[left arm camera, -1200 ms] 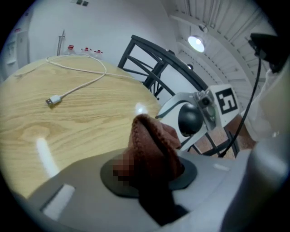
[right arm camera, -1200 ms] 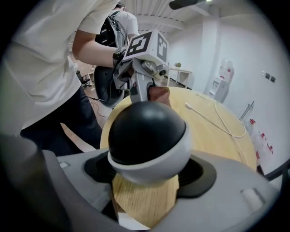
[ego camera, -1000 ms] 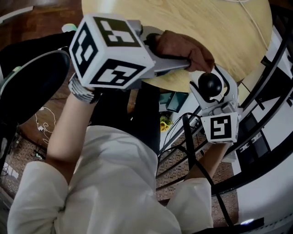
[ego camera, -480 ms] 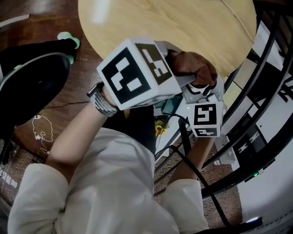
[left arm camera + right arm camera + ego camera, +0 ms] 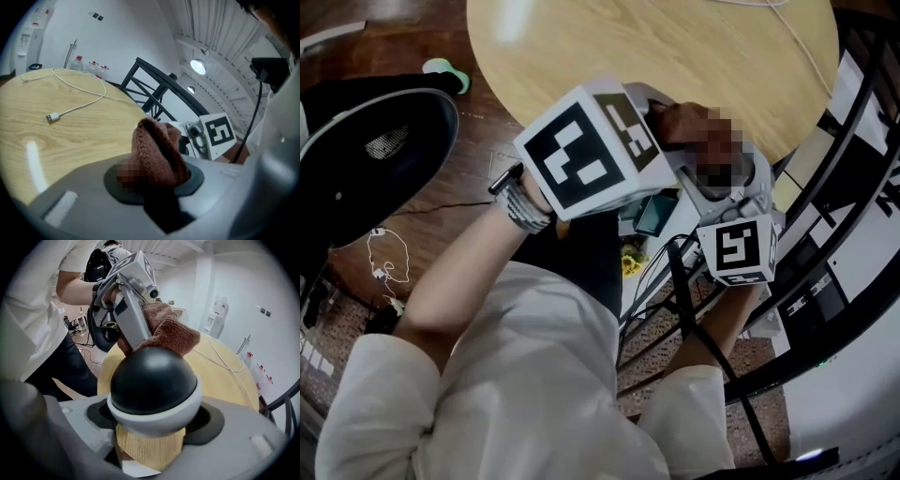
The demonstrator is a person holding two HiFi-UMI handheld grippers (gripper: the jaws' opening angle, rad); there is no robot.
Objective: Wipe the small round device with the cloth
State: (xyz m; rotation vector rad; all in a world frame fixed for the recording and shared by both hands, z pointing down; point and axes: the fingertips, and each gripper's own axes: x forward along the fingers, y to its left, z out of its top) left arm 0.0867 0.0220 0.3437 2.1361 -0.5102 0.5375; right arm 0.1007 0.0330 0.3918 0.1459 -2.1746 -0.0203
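The small round device (image 5: 152, 390) has a black dome in a white rim, and my right gripper (image 5: 152, 430) is shut on it. A brown fuzzy cloth (image 5: 169, 331) presses against the far top of the dome. My left gripper (image 5: 133, 305) is shut on the cloth (image 5: 157, 152). In the head view the left gripper (image 5: 661, 141) holds the cloth (image 5: 680, 117) over the right gripper (image 5: 731, 192), near the table's front edge. There the cloth and a blurred patch hide the device.
A round wooden table (image 5: 61, 136) lies beyond the grippers with a white USB cable (image 5: 75, 98) on it. Black metal railing (image 5: 853, 187) runs close on the right. A black chair (image 5: 366, 159) stands at the left.
One second ago the black dome was uncovered in the head view. The left gripper has since swung right and brought the cloth onto the device.
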